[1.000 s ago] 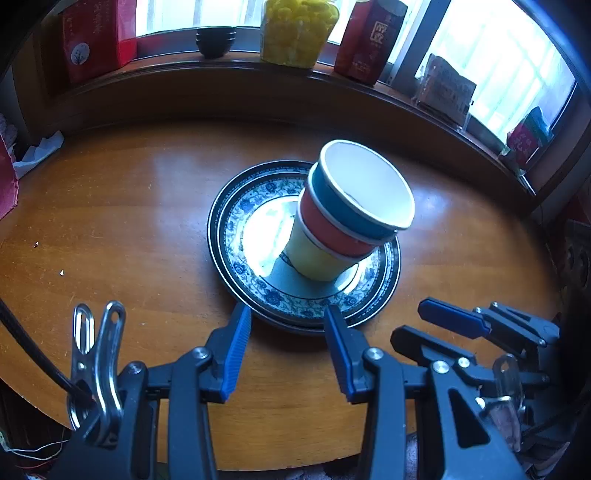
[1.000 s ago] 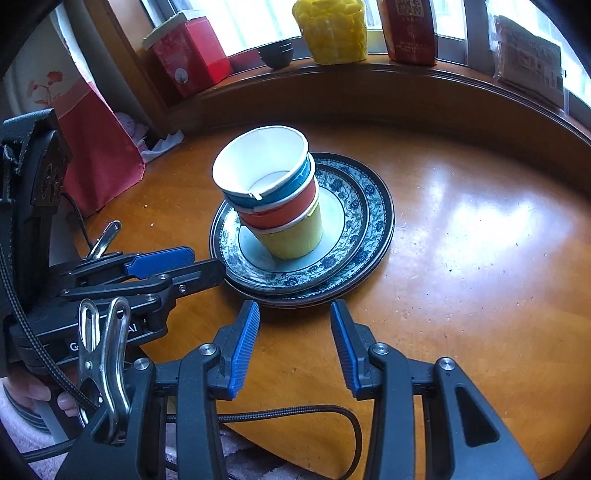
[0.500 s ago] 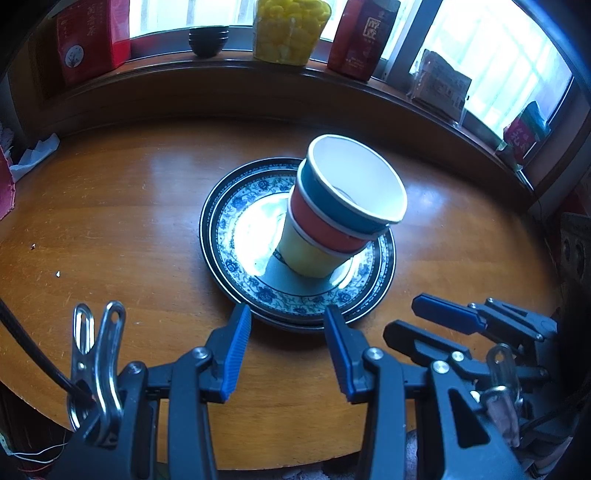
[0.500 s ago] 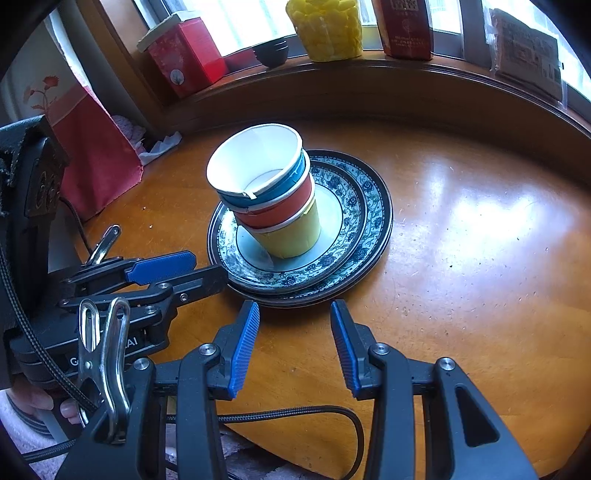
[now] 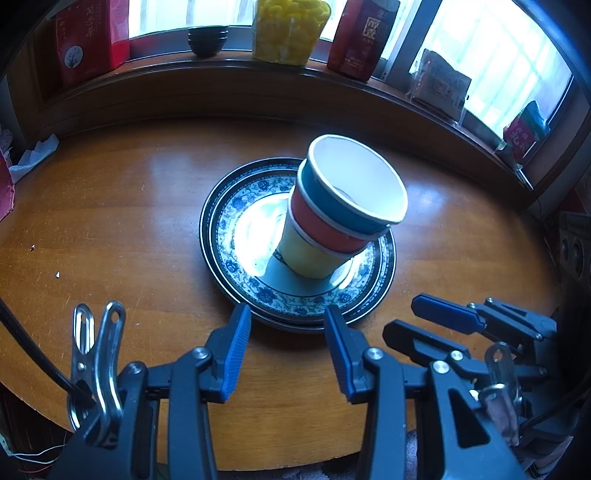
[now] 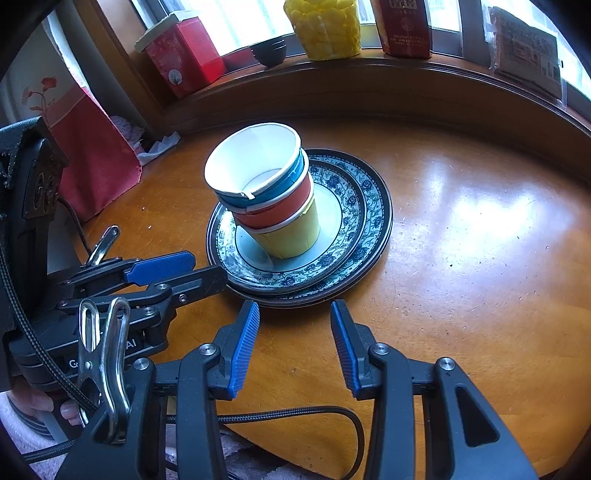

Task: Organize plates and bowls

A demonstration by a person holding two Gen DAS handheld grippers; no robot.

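A stack of blue-patterned plates (image 5: 236,236) (image 6: 351,206) sits mid-table. On it stands a nested stack of three paper cups (image 5: 332,229) (image 6: 273,199), yellow at the bottom, red, then blue on top. My left gripper (image 5: 286,332) is open and empty, its fingertips at the plates' near rim. My right gripper (image 6: 293,325) is open and empty, just short of the plates' near edge. The right gripper also shows in the left wrist view (image 5: 436,317), and the left gripper in the right wrist view (image 6: 177,269), its tip next to the plate rim.
The round wooden table (image 6: 480,240) backs onto a window sill holding a red box (image 5: 88,40), small dark bowls (image 5: 207,38), a yellow jar (image 5: 288,29) and a dark red carton (image 5: 358,40). A red bag (image 6: 92,147) and crumpled tissue (image 6: 159,144) lie at the left.
Both grippers have eased slightly closer to the plates. The plates and cups have not moved and the jaws stay open.
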